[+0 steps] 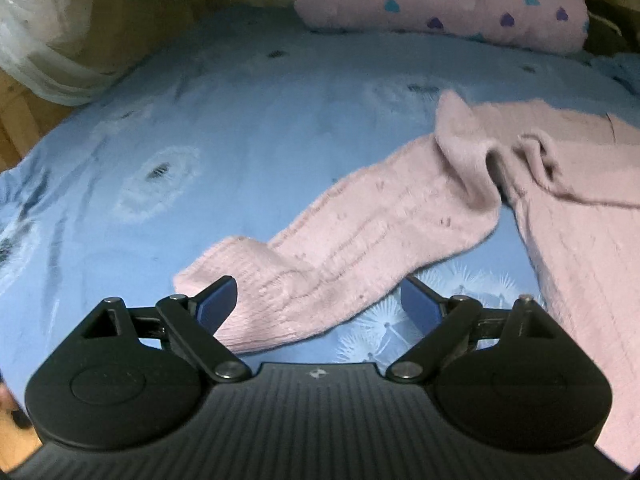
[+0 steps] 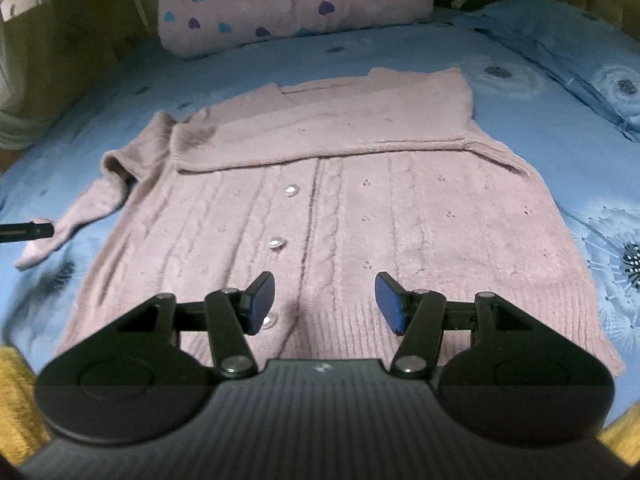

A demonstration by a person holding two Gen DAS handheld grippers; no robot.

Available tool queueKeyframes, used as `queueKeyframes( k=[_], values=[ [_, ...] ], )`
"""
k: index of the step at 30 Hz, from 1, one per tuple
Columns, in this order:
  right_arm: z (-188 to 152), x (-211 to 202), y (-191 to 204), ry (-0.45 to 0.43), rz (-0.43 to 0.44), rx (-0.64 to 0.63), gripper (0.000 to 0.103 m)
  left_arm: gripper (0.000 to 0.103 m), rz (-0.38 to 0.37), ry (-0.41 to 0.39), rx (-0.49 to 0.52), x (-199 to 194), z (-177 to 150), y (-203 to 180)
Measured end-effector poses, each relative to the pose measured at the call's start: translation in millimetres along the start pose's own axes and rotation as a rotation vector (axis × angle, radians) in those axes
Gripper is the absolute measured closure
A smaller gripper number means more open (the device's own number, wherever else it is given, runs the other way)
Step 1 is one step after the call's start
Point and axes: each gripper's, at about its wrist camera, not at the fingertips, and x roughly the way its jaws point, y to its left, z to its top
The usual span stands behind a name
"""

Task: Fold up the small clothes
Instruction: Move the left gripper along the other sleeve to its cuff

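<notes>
A small pink cable-knit cardigan with pearly round buttons lies flat, front up, on a bed covered by a blue sheet printed with pale dandelion heads. In the right wrist view one sleeve is already folded across the chest, its edge running level just above the top button. The other sleeve stretches out to the side of the body and trails down onto the sheet, creased where it joins the shoulder, its ribbed cuff at the low end.

The left gripper hangs over that cuff with its blue-padded jaws spread wide. The cuff end of the sleeve lies between them, though neither pad visibly presses the knit — the one on the picture's left stands just beside the cuff's edge, the other over bare sheet.

The right gripper hovers above the ribbed hem of the cardigan, near the lowest button, jaws apart and holding nothing.

At the far end of the bed rests a rolled pink fleece blanket dotted with purple and turquoise hearts. A black tip of the left tool pokes in at the left edge of the right wrist view, just beside the outstretched sleeve.
</notes>
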Motion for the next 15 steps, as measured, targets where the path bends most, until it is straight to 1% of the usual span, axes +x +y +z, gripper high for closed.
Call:
queueKeyframes(
  k=[3, 5, 6, 8, 9, 10, 12, 15],
  values=[
    [-3.8, 9.2, -1.1, 0.023, -0.016, 0.008, 0.045, 0.011, -0.036, 0.009, 0.041, 12.1, -5.5, -2.7],
    [-8.0, 17.3, -2.0, 0.047, -0.024, 0.020, 0.046, 0.011, -0.029, 0.016, 0.086, 20.0, -10.6, -8.4],
    [-10.1, 19.7, -2.1, 0.047, -0.028, 0.021, 0.045, 0.011, -0.015, 0.014, 0.113, 23.6, -13.2, -11.3],
    [-13.1, 21.8, -0.7, 0.033, -0.034, 0.011, 0.043, 0.006, 0.015, -0.018, 0.148, 27.2, -17.9, -14.7],
    [-13.1, 22.8, 0.4, 0.032, -0.038, 0.006, 0.043, 0.002, 0.043, -0.037, 0.164, 29.3, -19.6, -16.2],
    [-12.6, 24.1, 1.6, 0.034, -0.043, 0.004, 0.042, 0.001, 0.071, -0.050, 0.177, 31.4, -21.1, -18.1],
    [-11.2, 26.4, 2.3, 0.039, -0.049, 0.009, 0.040, 0.000, 0.128, -0.064, 0.202, 37.5, -20.9, -21.1],
    [-11.8, 29.5, 3.0, 0.035, -0.047, 0.018, 0.034, 0.000, 0.148, -0.070, 0.201, 45.5, -18.5, -20.8]
  ],
)
